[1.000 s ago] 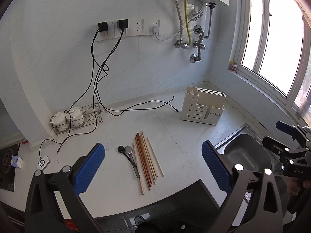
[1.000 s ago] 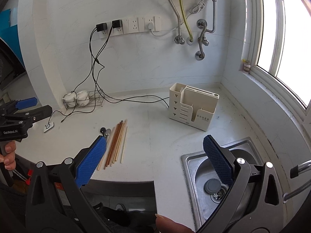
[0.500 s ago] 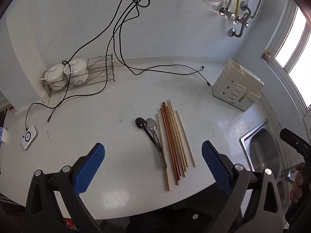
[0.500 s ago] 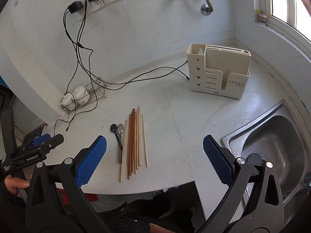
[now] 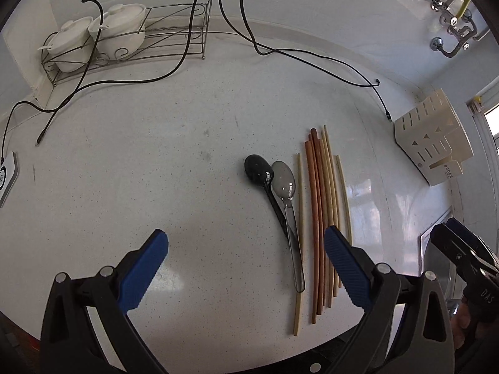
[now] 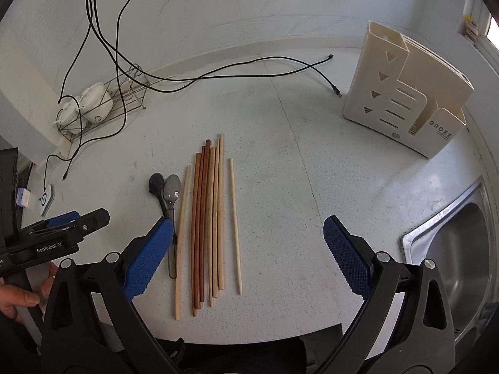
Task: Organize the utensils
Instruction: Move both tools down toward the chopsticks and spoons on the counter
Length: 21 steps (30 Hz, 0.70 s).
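Note:
Several wooden chopsticks [image 5: 321,218] [image 6: 212,218], light and reddish-brown, lie side by side on the white counter. A black spoon [image 5: 259,170] [image 6: 156,184] and a grey spoon [image 5: 283,184] [image 6: 172,191] lie just left of them. A cream utensil holder [image 5: 436,146] [image 6: 405,99] stands at the right, empty as far as I can see. My left gripper [image 5: 246,268] is open above the counter, left of the spoons. My right gripper [image 6: 248,255] is open above the chopsticks' near ends. Each gripper shows in the other's view: right [image 5: 461,249], left [image 6: 62,230].
A steel sink [image 6: 461,243] is sunk into the counter at the right. A wire rack with two white lidded pots [image 5: 103,34] stands at the back left. Black cables [image 6: 249,71] trail across the back of the counter. A small white device [image 5: 6,177] lies far left.
Both grippers have tilted down and moved closer to the counter; the utensils now fill more of each view. Nothing on the counter has moved.

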Motion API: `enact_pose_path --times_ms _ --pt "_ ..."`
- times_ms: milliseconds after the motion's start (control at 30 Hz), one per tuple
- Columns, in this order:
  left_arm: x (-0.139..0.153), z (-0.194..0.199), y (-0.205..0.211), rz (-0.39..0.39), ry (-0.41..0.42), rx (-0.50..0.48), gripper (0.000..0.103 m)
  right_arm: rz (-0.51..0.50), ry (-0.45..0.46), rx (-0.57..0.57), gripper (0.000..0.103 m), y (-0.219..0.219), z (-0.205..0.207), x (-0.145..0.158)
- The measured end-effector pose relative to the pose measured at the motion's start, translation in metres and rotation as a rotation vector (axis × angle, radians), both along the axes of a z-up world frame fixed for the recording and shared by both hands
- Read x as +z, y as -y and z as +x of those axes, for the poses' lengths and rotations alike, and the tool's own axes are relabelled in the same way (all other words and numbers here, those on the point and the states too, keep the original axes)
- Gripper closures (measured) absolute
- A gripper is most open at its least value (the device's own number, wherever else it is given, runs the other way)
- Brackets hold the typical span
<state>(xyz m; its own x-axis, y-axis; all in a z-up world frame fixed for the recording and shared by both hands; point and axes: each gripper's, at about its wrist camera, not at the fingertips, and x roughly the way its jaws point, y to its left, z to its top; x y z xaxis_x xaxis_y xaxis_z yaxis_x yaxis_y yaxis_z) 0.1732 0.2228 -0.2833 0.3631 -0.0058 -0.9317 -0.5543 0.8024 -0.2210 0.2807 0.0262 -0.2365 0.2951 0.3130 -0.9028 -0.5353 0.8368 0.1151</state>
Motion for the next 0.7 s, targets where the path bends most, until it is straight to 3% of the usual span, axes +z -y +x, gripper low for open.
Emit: enact_pose_path --times_ms 167,300,367,700 --pt "-0.009 0.007 -0.005 -0.04 -0.016 0.031 0.005 -0.008 -0.056 0.037 0.013 -0.006 0.016 -0.019" --pt "-0.016 0.004 -0.004 -0.075 -0.025 0.037 0.005 -0.056 -0.09 0.052 0.027 -0.01 0.029 -0.039" --pt "-0.019 0.0 -0.001 -0.091 -0.021 0.039 0.005 -0.068 -0.101 0.069 0.028 -0.014 0.034 -0.045" --pt "-0.029 -0.011 0.034 -0.05 -0.09 -0.026 0.005 -0.143 -0.191 0.193 0.042 -0.042 0.046 -0.077"
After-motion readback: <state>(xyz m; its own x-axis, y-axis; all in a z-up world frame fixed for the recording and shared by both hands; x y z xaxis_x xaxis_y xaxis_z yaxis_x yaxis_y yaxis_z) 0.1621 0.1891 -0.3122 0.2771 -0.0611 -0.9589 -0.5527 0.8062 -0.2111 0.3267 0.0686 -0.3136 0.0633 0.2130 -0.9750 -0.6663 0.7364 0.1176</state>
